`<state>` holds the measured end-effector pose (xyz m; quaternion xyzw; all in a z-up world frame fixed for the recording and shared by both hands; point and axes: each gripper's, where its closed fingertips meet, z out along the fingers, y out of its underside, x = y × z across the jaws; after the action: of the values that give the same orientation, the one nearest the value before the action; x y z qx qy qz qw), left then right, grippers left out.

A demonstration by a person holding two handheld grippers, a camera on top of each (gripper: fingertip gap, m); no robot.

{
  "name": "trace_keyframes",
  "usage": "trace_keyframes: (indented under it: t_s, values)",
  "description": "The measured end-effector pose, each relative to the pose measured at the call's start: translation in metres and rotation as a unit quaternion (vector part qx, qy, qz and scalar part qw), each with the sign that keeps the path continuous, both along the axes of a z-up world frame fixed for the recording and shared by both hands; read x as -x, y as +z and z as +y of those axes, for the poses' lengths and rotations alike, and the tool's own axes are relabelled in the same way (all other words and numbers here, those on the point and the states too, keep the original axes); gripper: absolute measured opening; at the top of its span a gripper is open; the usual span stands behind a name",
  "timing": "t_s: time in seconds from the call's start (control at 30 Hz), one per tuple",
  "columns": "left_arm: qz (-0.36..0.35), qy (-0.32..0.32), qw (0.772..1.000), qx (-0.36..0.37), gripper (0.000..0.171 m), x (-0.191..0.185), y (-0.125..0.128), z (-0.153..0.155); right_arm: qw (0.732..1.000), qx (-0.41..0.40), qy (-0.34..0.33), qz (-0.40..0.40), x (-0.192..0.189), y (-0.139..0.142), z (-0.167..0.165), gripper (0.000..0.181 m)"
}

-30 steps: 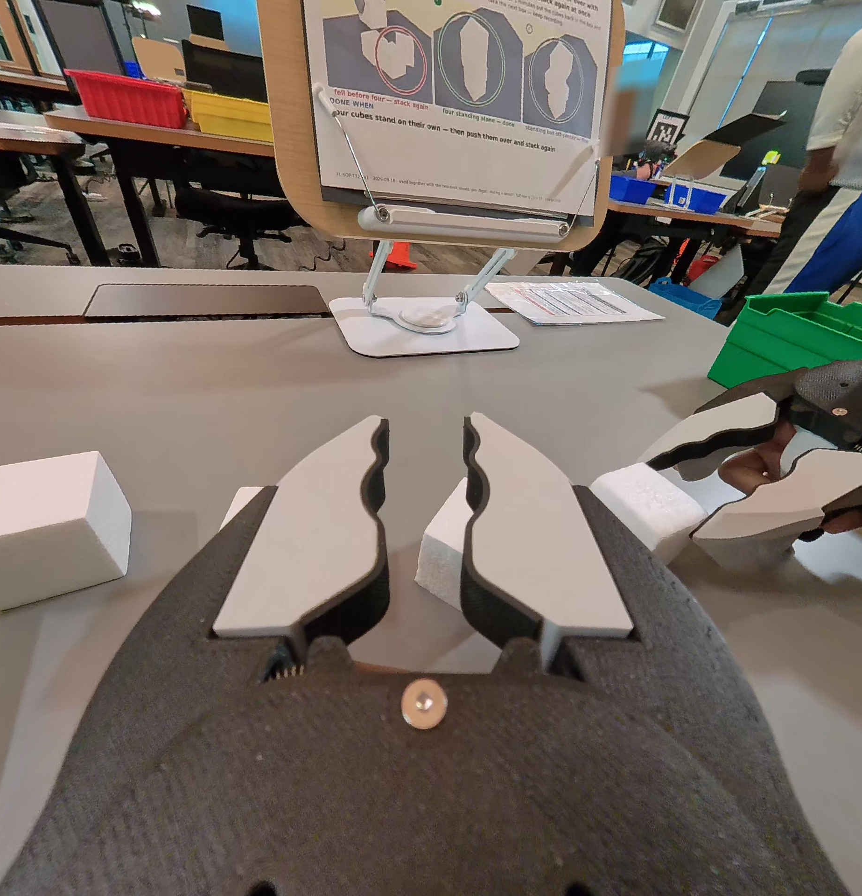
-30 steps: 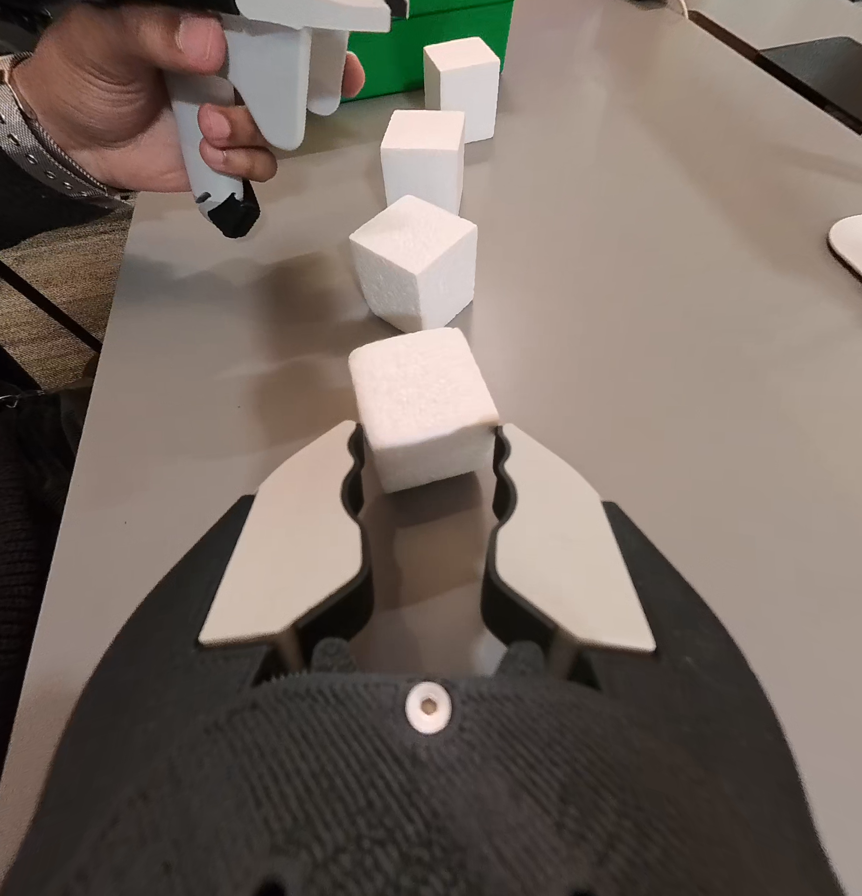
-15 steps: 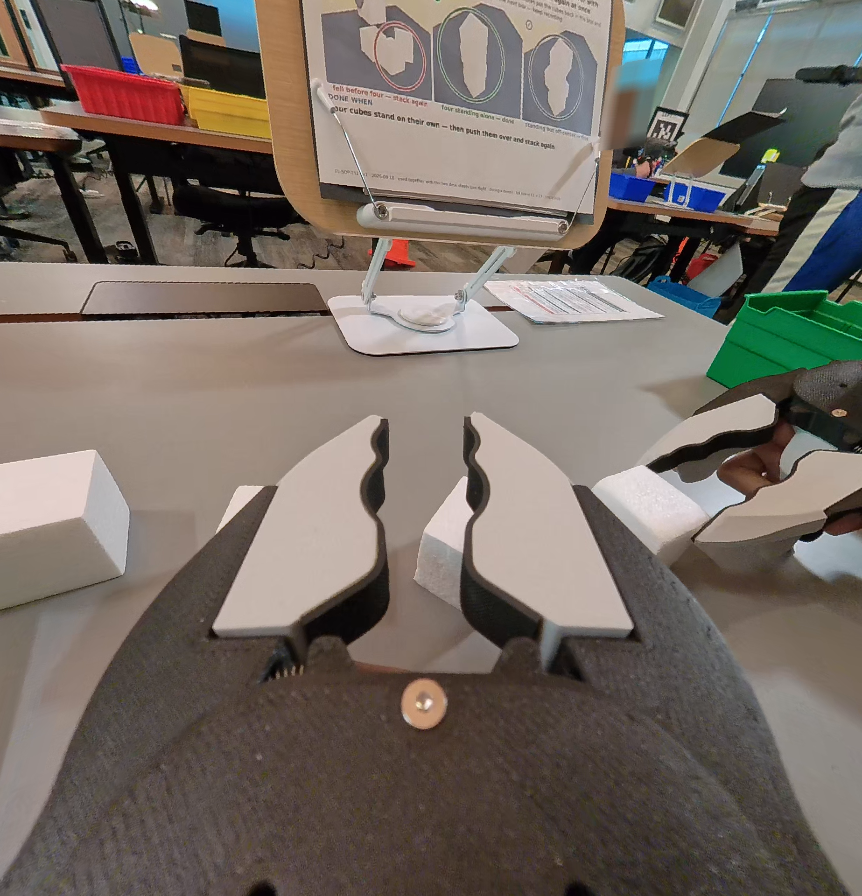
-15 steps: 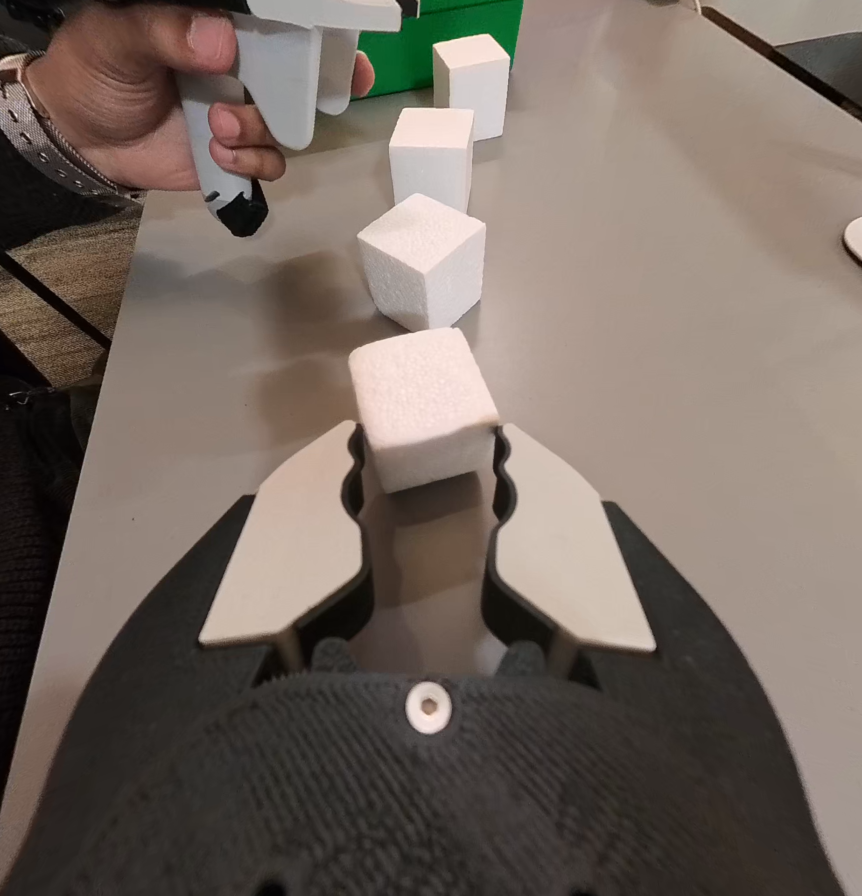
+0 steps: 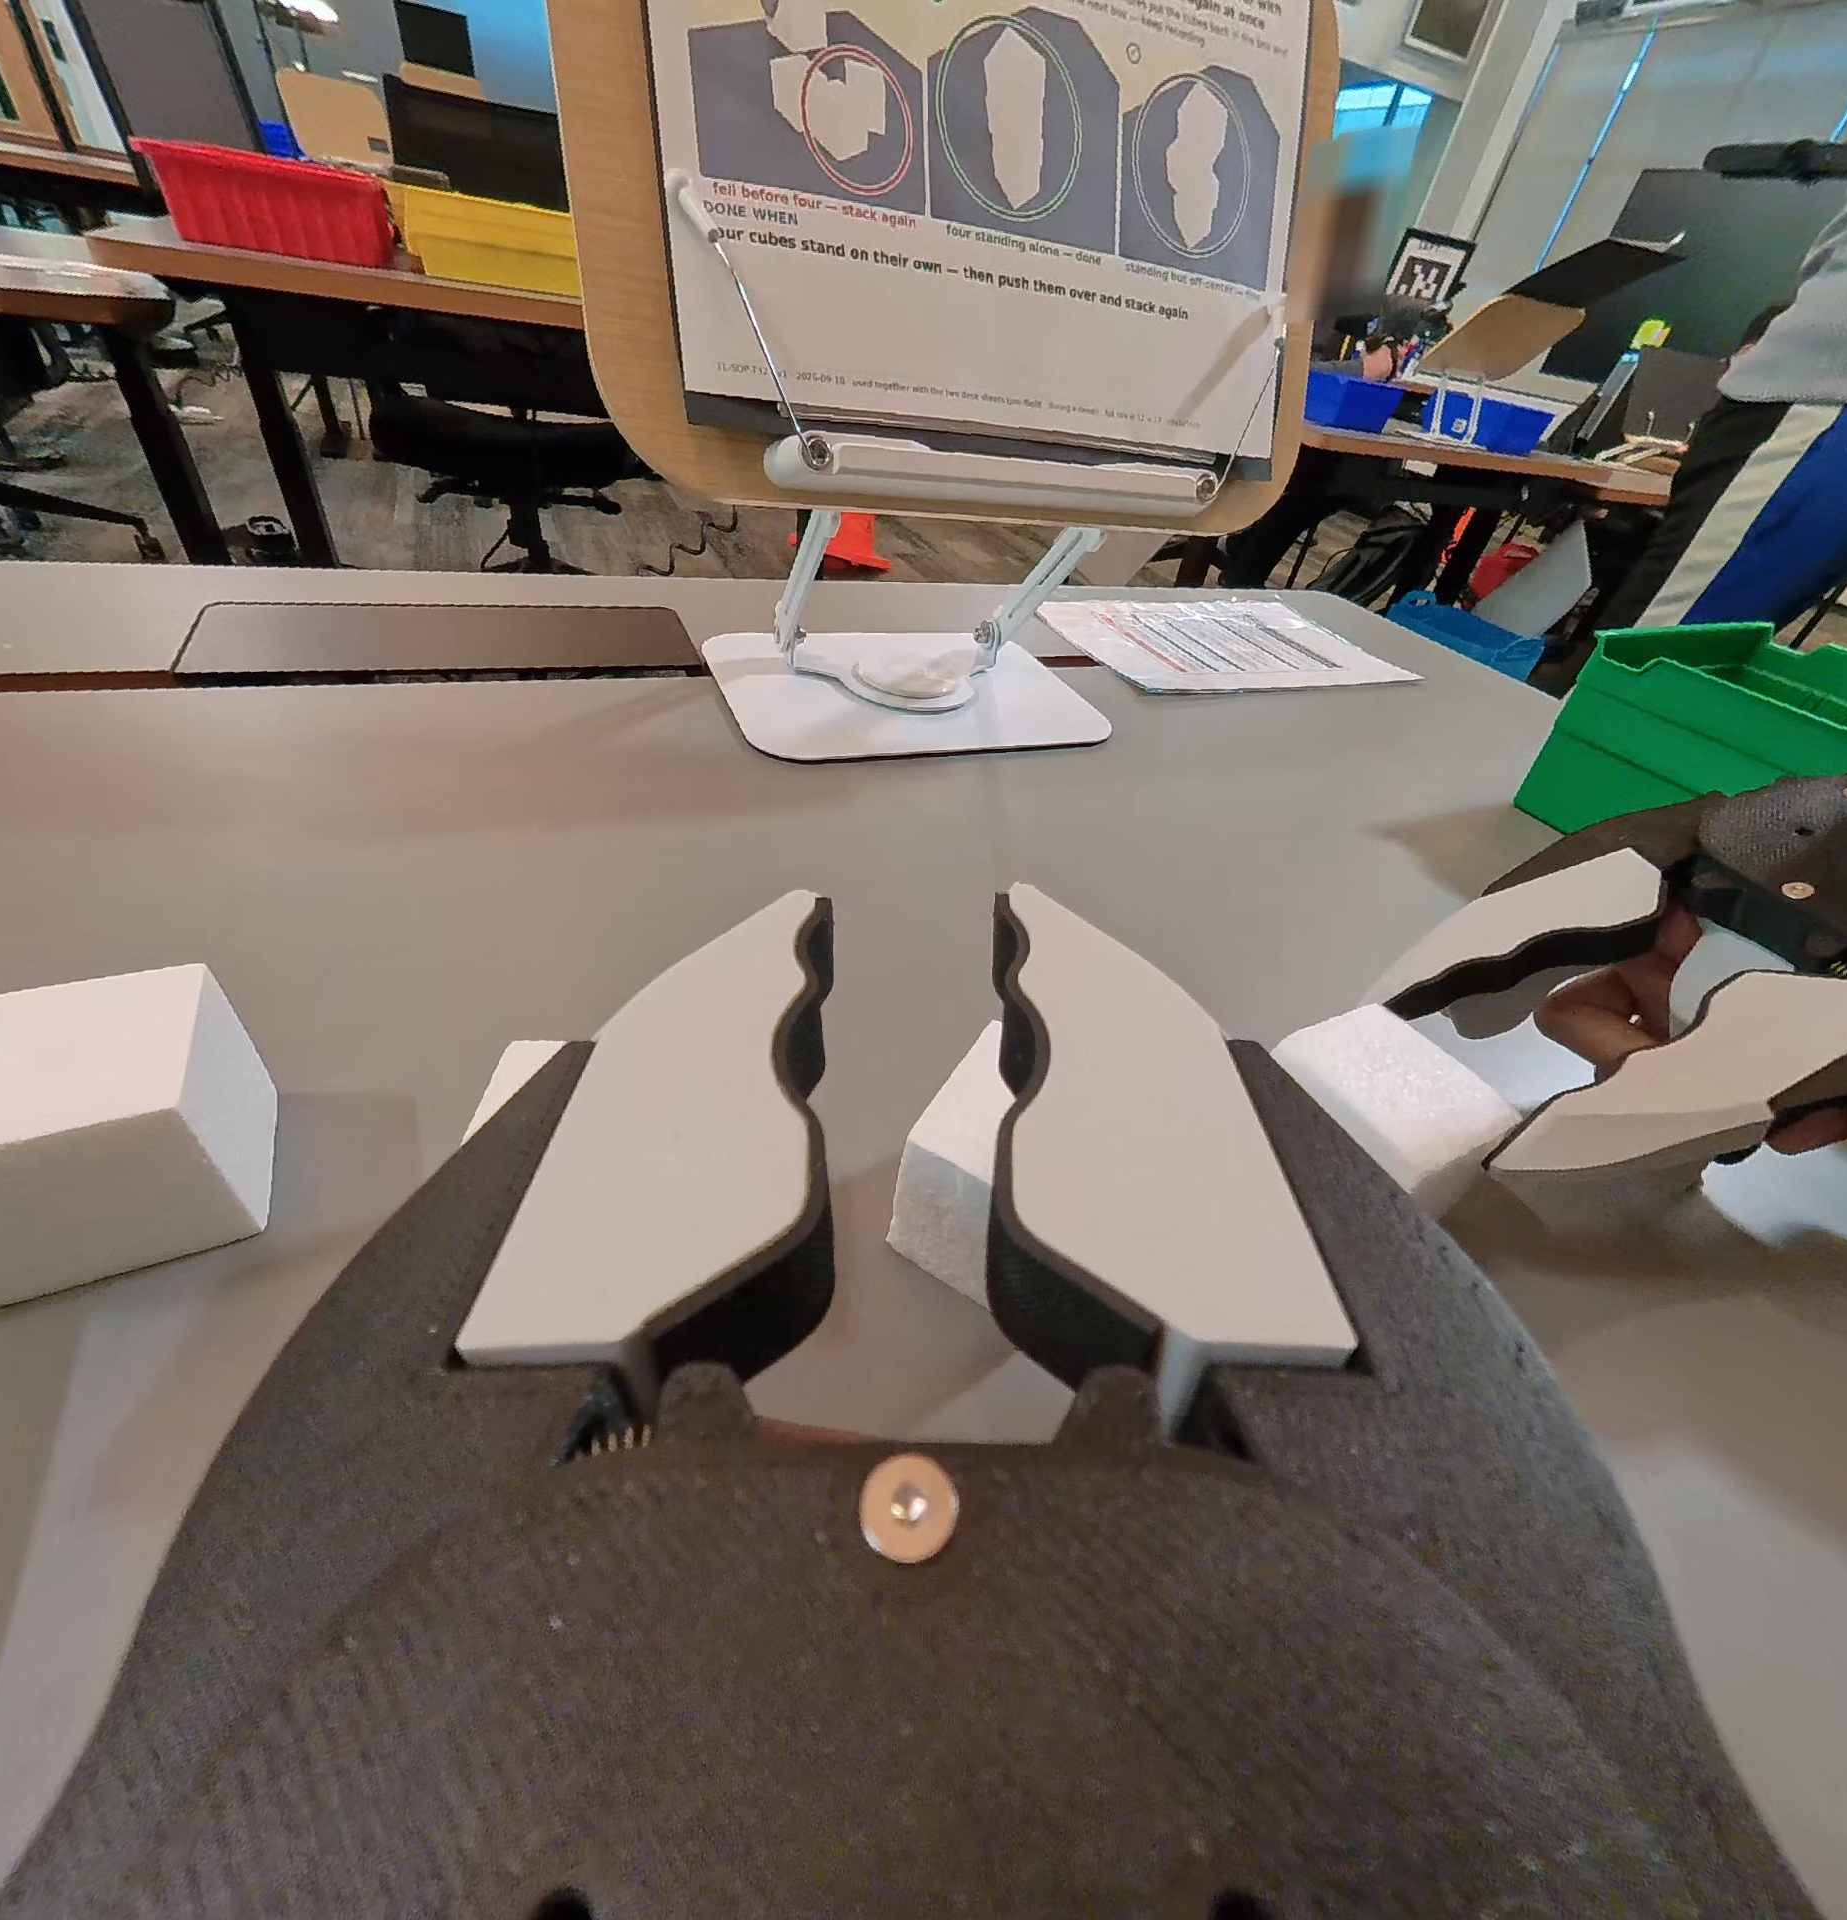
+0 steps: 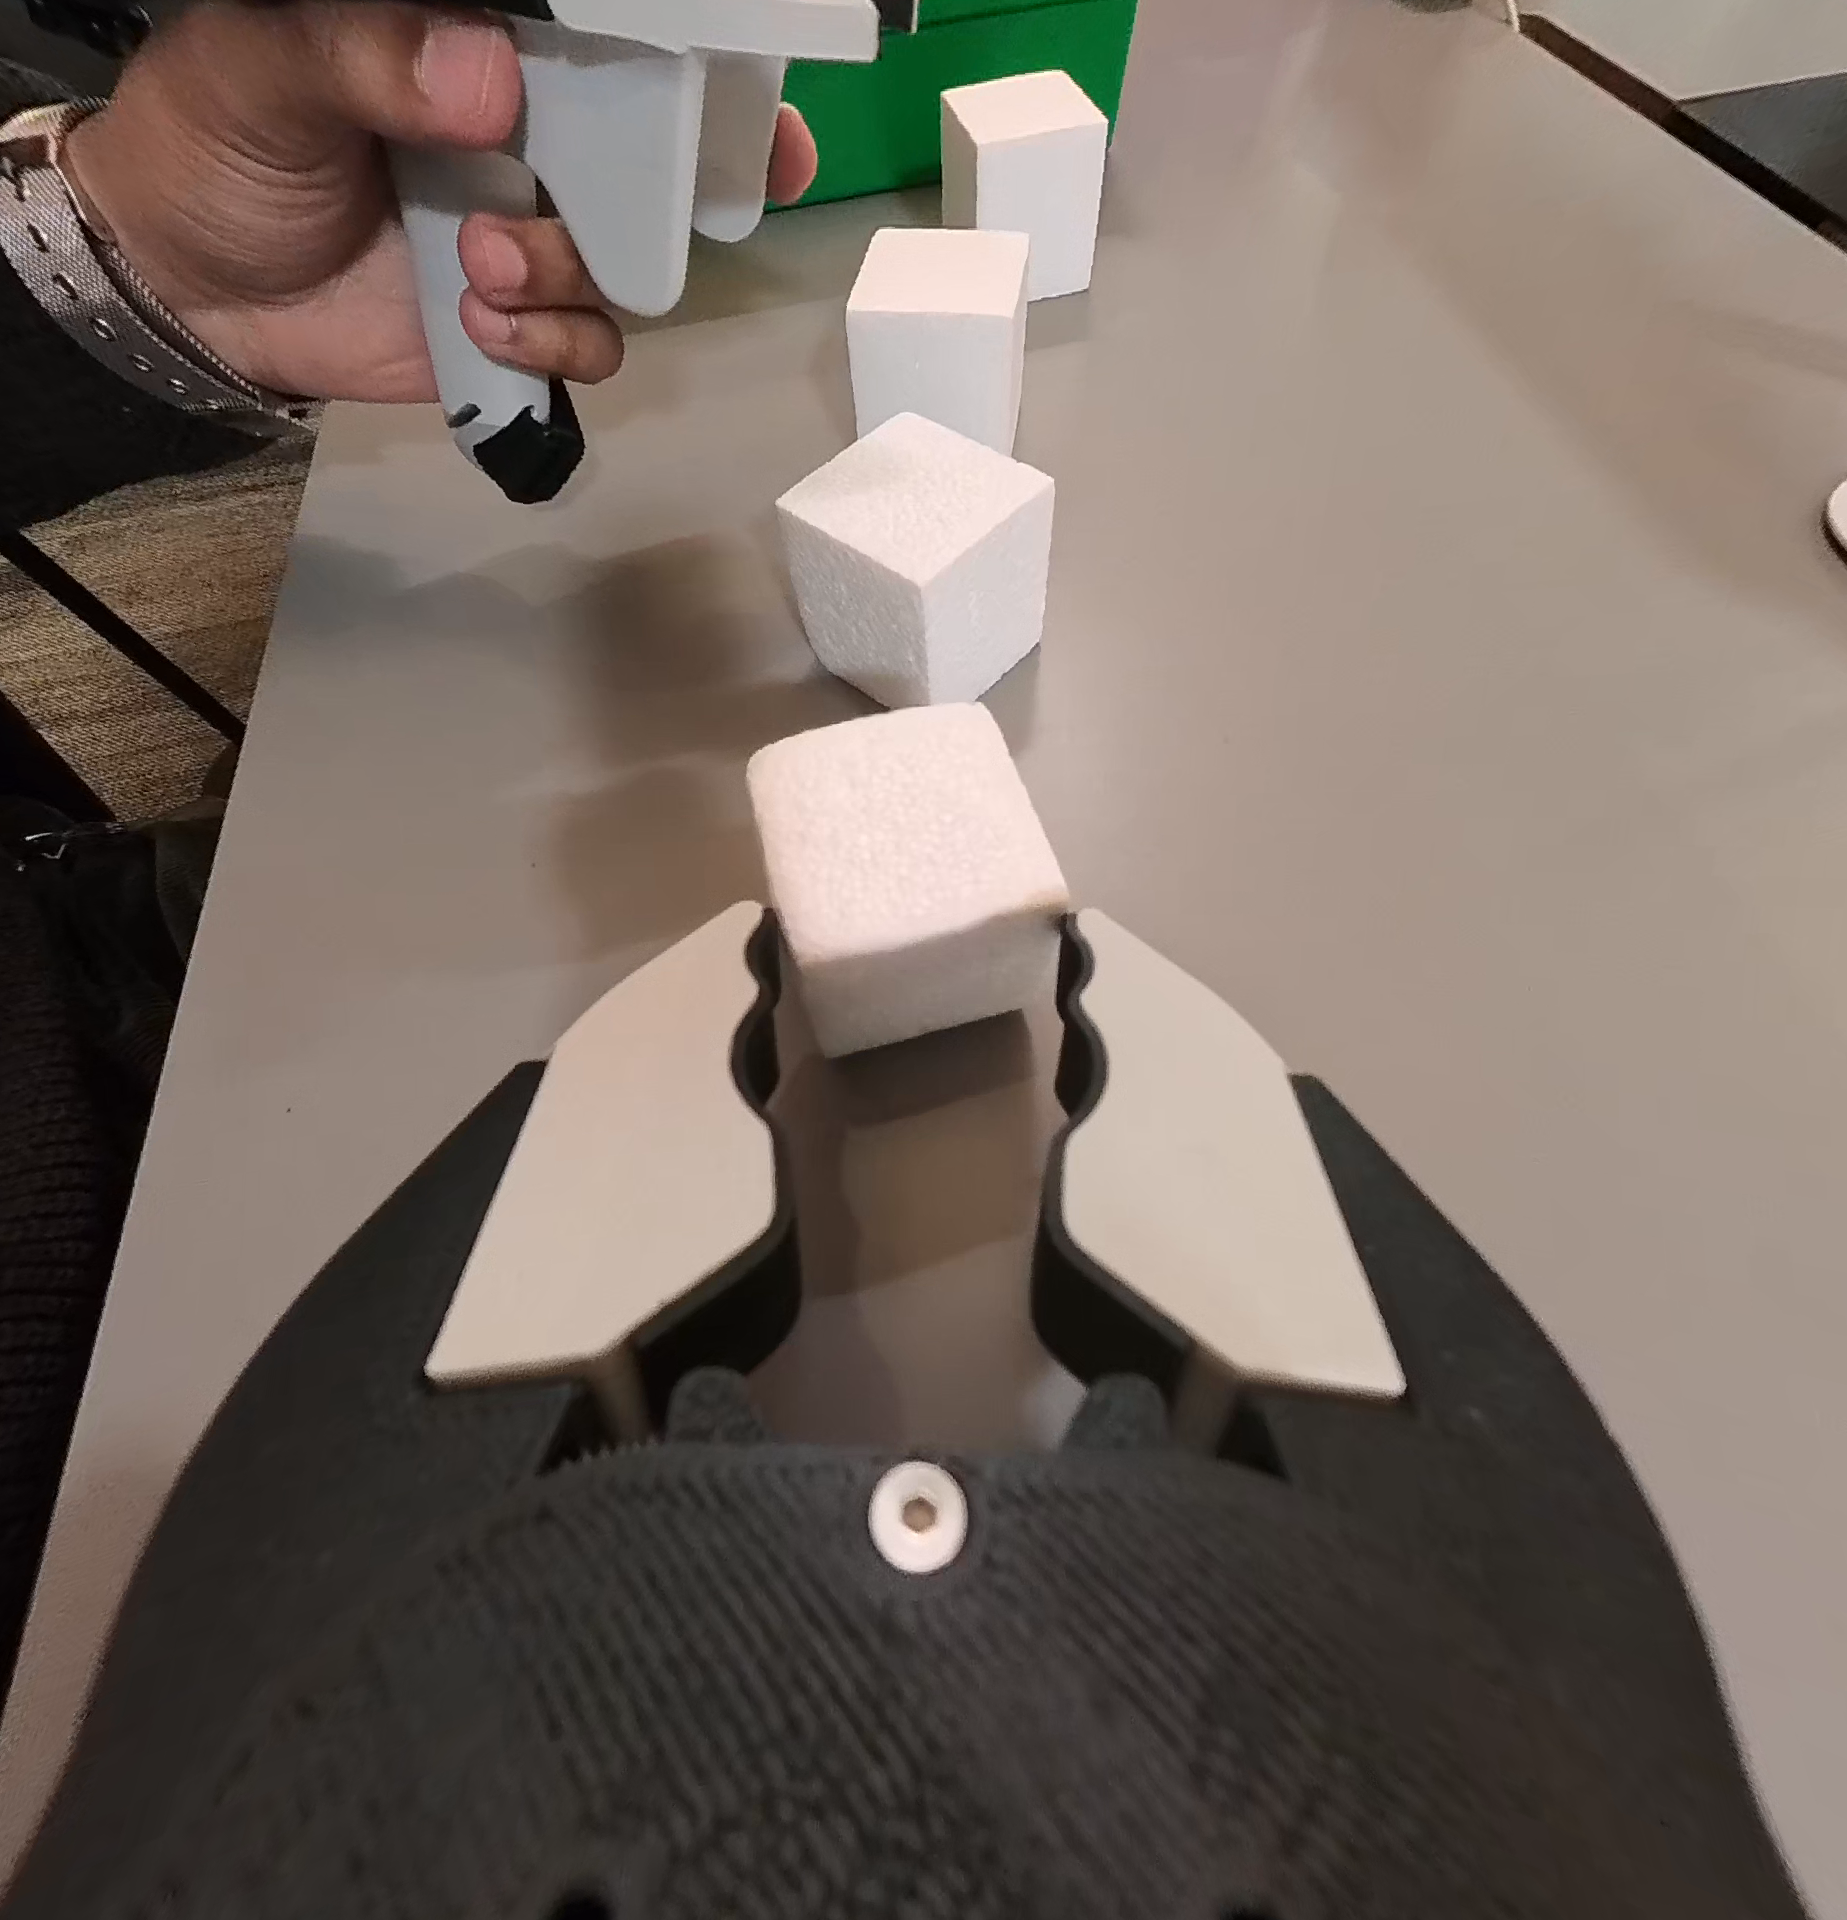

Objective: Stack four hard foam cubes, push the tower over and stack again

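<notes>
1. Currently, the right gripper point(image 6: 914, 920) has its fingertips on either side of the nearest cube point(image 6: 903, 868). Both tips meet the cube's lower side faces, and the grip looks closed on it. Whether the cube is lifted or rests on the table point(image 6: 1418, 727) cannot be told.
2. Three more cubes lie in a loose line beyond it, none stacked: a second cube point(image 6: 919, 556) just beyond, turned corner-on; a third cube point(image 6: 940, 327) farther off; a fourth cube point(image 6: 1028, 182) near the green bin point(image 6: 960, 104).
3. The left gripper point(image 5: 911, 920) is held above the table, jaws at a narrow gap with nothing between them. A hand point(image 6: 306, 208) holds its grip.
4. In the left wrist view, the second cube point(image 5: 950, 1153) shows below and partly behind the left gripper's fingers. The fourth cube point(image 5: 108, 1127) lies well off to the left.
5. Handling, judged from the beaded surface: the cubes are likely very light and stiff, with a grainy, non-slippery skin. Edges may dent under hard pressure.
6. Take each cube on two opposite flat faces, near mid-height, with the fingers square to the faces. A corner-on cube calls for turning the gripper to match its faces.
7. Light cubes shift easily. Release gently, or a stacked cube may slide off.
</notes>
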<state>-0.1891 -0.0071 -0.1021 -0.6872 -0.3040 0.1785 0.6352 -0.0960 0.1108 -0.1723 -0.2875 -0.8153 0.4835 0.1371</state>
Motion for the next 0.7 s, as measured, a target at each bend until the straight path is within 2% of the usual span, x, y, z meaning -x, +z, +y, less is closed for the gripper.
trace_keyframes:
  t_s: [0.7]
  values:
    - [-0.001,-0.002,1.000,0.000,0.030,-0.0005,-0.0002,0.0001,1.000,-0.025,0.005,0.001,-0.0003,-0.0072,0.0076,0.052]
